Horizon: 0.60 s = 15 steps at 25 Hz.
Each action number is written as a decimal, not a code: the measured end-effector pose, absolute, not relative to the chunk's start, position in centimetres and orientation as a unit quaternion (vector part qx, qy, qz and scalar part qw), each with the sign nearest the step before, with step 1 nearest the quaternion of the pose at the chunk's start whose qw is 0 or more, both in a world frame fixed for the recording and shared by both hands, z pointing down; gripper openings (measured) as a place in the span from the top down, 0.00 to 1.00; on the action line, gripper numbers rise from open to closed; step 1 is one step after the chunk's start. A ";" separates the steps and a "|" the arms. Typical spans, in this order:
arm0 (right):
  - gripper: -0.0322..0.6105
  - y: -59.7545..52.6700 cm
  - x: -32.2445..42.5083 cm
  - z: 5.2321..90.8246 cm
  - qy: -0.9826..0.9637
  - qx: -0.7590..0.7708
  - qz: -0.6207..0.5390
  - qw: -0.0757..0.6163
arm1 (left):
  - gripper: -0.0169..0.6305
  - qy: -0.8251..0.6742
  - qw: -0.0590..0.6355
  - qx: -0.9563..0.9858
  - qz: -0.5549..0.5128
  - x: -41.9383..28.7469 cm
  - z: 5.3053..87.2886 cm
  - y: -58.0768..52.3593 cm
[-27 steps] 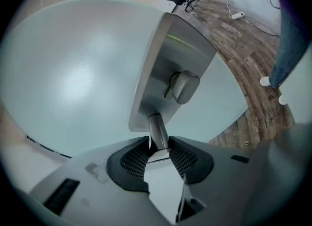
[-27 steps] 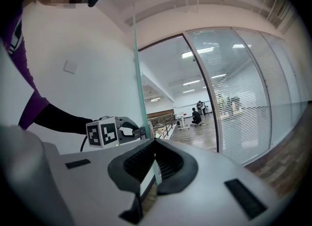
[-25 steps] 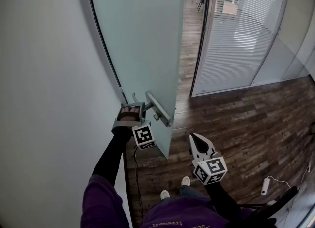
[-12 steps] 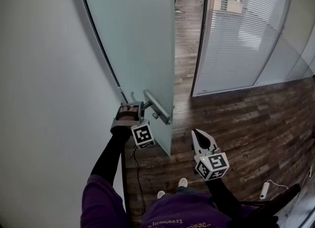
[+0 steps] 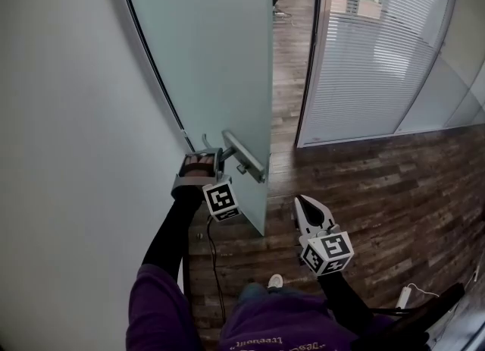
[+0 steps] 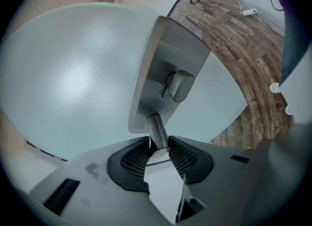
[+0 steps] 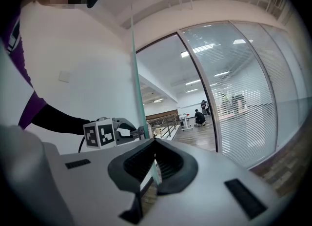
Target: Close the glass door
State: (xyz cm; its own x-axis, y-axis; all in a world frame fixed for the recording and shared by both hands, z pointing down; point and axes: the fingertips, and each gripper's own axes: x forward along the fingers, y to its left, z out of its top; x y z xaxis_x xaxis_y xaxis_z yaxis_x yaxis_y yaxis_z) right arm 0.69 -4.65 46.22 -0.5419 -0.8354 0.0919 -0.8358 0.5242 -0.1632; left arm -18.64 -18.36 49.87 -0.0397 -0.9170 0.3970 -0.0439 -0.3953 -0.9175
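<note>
Handle bar (image 6: 157, 131) sits clamped between the jaws of L gripper (image 6: 158, 141) — pads tight on the round metal, no gap either side. Straight ahead of those jaws is the handle plate (image 6: 165, 59) w/ a small thumb-turn (image 6: 179, 84), fixed on the frosted glass door (image 6: 73, 83), which fills the view left & above. In head view, L gripper (image 5: 216, 158) meets the plate (image 5: 244, 157) at the door's lower part. The door (image 5: 212, 54) rises away beyond it, standing ajar, its free edge running up just right of the gripper. R gripper (image 5: 303, 204) hangs lower & right of the L one, apart from the door, over wood floor (image 5: 379, 183). Its jaws are closed tip to tip w/ nothing held. In its own view, R gripper (image 7: 155, 141) looks along the door's thin edge (image 7: 133, 73), w/ the L gripper's marker cube (image 7: 100, 134) beyond & left of the tips. Room to move: white wall (image 5: 68, 114) is close on the L gripper's left. An open gap lies between door edge & metal frame (image 5: 309, 61), ahead-right of both grippers — blinds partition (image 5: 371, 61) is past the frame. Black cable (image 5: 212, 266) trails on the floor below the L gripper, and a white power strip (image 5: 405, 294) lies well right of the R one.
</note>
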 end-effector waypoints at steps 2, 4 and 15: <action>0.96 -5.2 0.9 46.5 -0.873 0.478 0.094 0.003 | 0.78 0.411 0.363 -0.586 -0.597 -18.4 50.2 -18.9; 0.96 -5.8 1.1 46.7 -0.874 0.477 0.093 0.003 | 0.78 0.412 0.358 -0.589 -0.595 -17.8 50.4 -19.6; 0.96 -7.3 2.8 46.6 -0.868 0.487 0.096 -0.005 | 0.78 0.402 0.368 -0.586 -0.599 -14.6 50.5 -21.0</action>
State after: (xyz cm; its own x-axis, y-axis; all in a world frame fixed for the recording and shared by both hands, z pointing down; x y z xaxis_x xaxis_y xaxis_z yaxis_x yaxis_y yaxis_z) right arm 2.78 -7.29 46.62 -0.5260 -0.8462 0.0849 -0.8442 0.5075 -0.1724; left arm -14.60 -21.05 50.48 -0.0414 -0.9128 0.4064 -0.0300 -0.4054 -0.9136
